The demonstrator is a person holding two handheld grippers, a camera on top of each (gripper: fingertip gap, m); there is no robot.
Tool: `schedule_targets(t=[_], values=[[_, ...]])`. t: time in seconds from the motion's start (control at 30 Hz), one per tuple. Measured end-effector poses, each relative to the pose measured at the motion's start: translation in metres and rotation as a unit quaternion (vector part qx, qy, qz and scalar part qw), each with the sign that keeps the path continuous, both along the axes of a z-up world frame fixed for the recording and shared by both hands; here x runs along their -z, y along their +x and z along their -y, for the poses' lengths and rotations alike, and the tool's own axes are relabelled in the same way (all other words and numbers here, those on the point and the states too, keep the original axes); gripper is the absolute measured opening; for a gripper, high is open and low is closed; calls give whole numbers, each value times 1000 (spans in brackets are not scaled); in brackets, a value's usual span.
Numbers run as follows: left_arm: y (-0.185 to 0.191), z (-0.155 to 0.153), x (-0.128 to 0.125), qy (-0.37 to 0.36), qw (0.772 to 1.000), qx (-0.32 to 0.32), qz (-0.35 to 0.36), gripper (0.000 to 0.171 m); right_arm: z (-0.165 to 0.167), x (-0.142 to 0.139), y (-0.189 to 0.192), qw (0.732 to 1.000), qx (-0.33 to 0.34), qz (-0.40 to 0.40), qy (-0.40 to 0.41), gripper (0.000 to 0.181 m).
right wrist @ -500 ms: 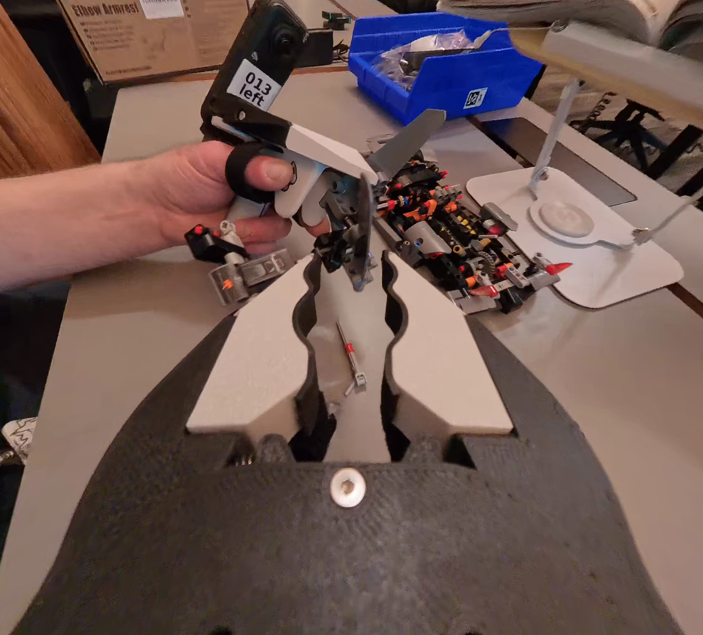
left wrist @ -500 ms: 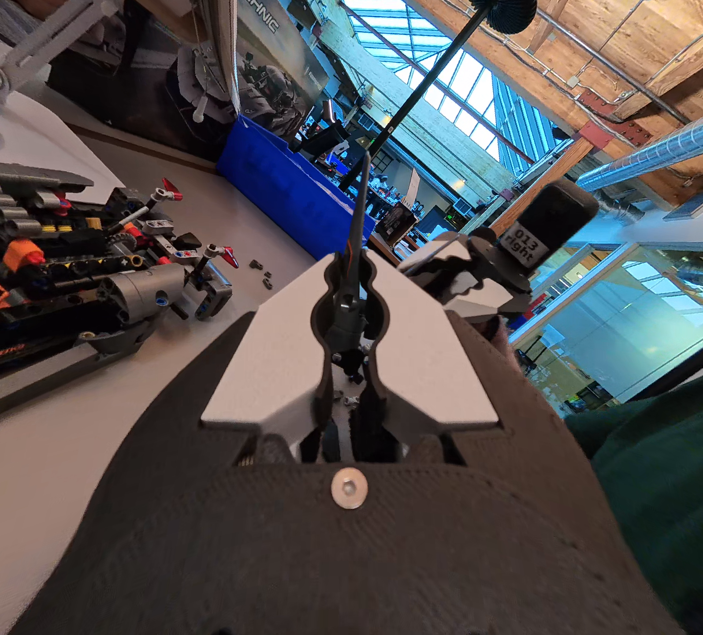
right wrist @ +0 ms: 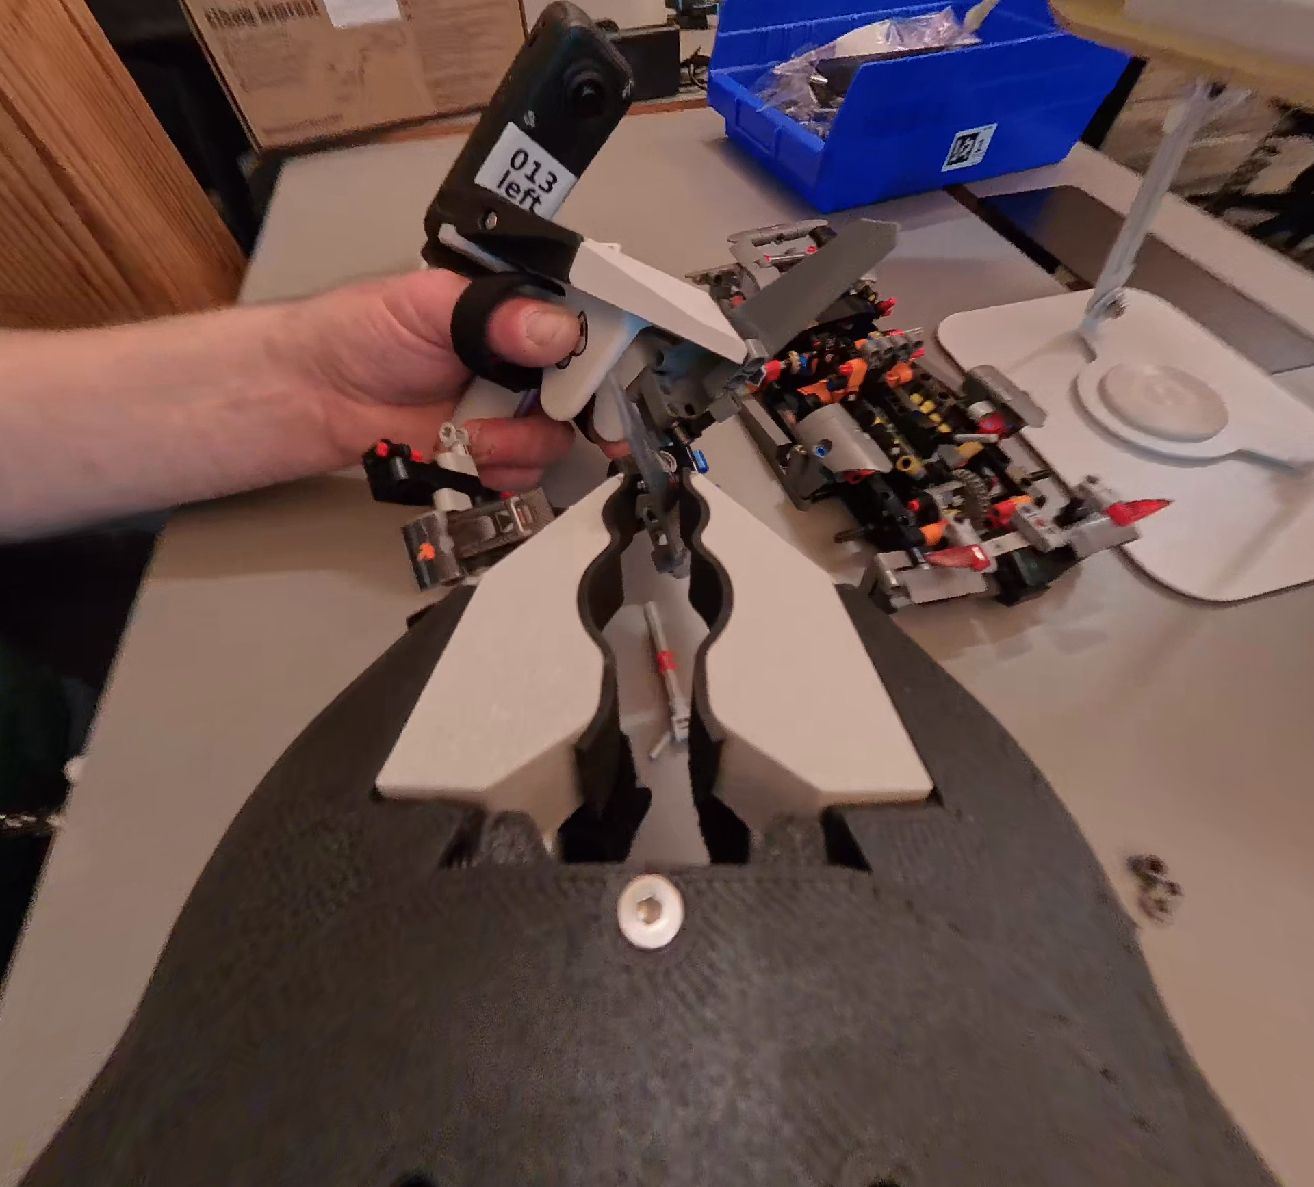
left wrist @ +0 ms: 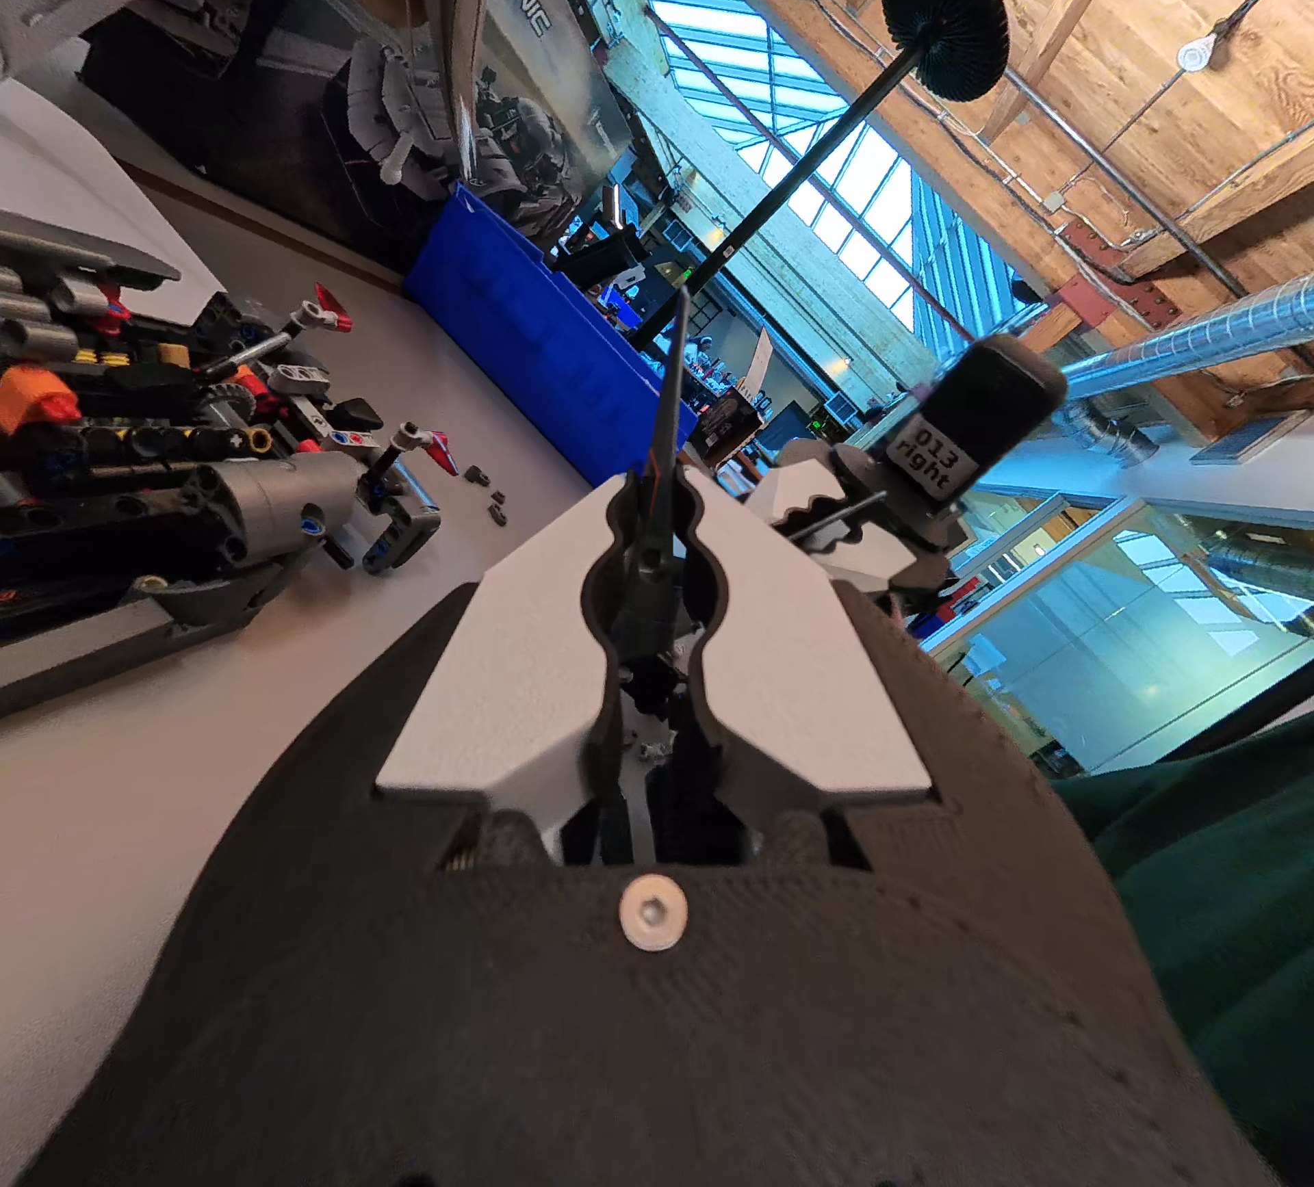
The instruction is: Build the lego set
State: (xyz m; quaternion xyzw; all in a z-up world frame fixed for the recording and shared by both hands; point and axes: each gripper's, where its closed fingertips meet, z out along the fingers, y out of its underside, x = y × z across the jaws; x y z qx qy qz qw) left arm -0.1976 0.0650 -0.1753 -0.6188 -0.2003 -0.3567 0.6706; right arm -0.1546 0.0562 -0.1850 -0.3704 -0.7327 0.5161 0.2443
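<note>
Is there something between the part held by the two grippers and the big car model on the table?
Nothing visible. The dark grey part is held above the table, and the car model lies to its right with open space between.

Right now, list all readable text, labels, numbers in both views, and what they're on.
Not quoting any writing; carriers only.
Left camera: white sticker, legible.
Right camera: white sticker, legible.
Cardboard box: print, barcode label, blurred.
Blue bin: small sticker.
Poster: large letters, cut off.

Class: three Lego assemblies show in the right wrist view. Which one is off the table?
The small dark grey assembly, clamped by both grippers. The long chassis and small wheeled piece rest on the table.
</note>
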Motion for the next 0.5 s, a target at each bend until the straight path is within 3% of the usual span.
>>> schedule_targets(t=[0.33, 0.4, 0.5], values=[[-3, 3, -3, 17, 1000, 6, -5, 6, 23, 10, 15, 957, -14, -98, 272, 11], [-2, 5, -3, 15, 1000, 12, -10, 6, 33, 17, 22, 960, -44, -81, 265, 23], [-2, 12, -8, 27, 999, 19, -14, 6, 48, -2, 37, 982, -96, -70, 144, 26]])
